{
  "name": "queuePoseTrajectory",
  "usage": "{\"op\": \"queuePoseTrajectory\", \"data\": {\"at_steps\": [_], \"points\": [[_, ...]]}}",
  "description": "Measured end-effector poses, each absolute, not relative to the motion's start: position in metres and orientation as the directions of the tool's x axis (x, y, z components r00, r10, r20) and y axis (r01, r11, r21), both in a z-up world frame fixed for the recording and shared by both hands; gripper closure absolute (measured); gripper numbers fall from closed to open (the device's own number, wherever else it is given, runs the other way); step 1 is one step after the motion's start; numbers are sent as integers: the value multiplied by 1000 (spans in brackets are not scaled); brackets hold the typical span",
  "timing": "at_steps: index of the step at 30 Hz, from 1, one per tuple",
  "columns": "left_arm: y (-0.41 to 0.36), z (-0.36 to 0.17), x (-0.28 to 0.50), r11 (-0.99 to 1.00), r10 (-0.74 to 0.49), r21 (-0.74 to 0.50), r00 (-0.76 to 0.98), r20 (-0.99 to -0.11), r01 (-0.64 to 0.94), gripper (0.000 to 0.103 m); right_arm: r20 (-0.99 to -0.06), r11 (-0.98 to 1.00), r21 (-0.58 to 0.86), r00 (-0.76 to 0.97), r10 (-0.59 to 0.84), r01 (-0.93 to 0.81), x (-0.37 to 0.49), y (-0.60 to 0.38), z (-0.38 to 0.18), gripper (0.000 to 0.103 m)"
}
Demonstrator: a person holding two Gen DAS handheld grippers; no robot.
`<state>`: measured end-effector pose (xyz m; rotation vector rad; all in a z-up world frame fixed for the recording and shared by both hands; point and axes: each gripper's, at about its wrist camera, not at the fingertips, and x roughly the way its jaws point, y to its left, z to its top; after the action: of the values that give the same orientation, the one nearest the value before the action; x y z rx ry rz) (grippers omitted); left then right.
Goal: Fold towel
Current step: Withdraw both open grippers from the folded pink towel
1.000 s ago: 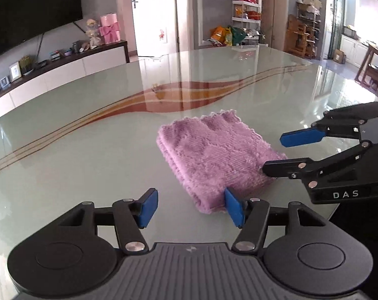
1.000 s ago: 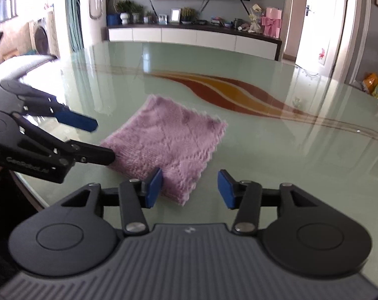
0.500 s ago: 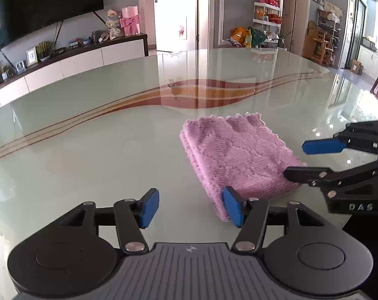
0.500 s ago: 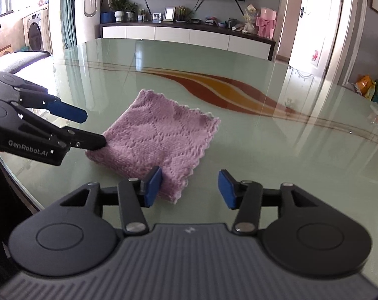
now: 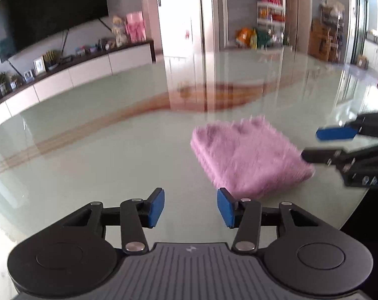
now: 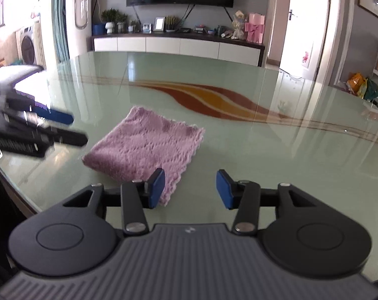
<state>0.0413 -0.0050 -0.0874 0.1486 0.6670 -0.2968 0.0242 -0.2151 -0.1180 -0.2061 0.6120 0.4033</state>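
Observation:
A folded pink towel (image 5: 249,157) lies flat on the glass table (image 5: 88,162), close to its near edge. My left gripper (image 5: 190,200) hovers just short of the towel's near left corner; its jaws are closing with nothing between them. In the right wrist view the towel (image 6: 144,150) sits ahead and to the left. My right gripper (image 6: 190,182) is open and empty, its left pad in front of the towel's near corner. Each gripper shows in the other's view, on opposite sides of the towel: right gripper (image 5: 311,143), left gripper (image 6: 78,129), blurred.
The table (image 6: 264,155) carries a red and orange wave pattern and strong reflections. Its rounded near edge (image 6: 18,195) runs just behind the towel. Beyond the table are a low TV cabinet (image 6: 179,45), a door (image 6: 306,25) and a shelf with goods (image 5: 271,15).
The left gripper's jaws have narrowed a little. The left wrist view has swung left, so the towel sits farther right in it. The towel and the right gripper's opening are unchanged.

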Motion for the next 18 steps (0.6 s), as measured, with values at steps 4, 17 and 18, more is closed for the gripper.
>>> {"op": "queuePoseTrajectory", "data": {"at_steps": [4, 17, 18], "points": [[-22, -89, 49, 931, -254, 48, 734, -630, 363, 47, -613, 902, -82, 735, 290, -424, 26, -211, -124, 58], [-31, -88, 54, 921, -280, 37, 728, -626, 387, 43, -611, 890, -70, 724, 319, -451, 28, -205, -120, 57], [-38, -86, 55, 915, -292, 40, 727, -622, 401, 43, -617, 890, -70, 720, 317, -451, 29, -205, -122, 57]]}}
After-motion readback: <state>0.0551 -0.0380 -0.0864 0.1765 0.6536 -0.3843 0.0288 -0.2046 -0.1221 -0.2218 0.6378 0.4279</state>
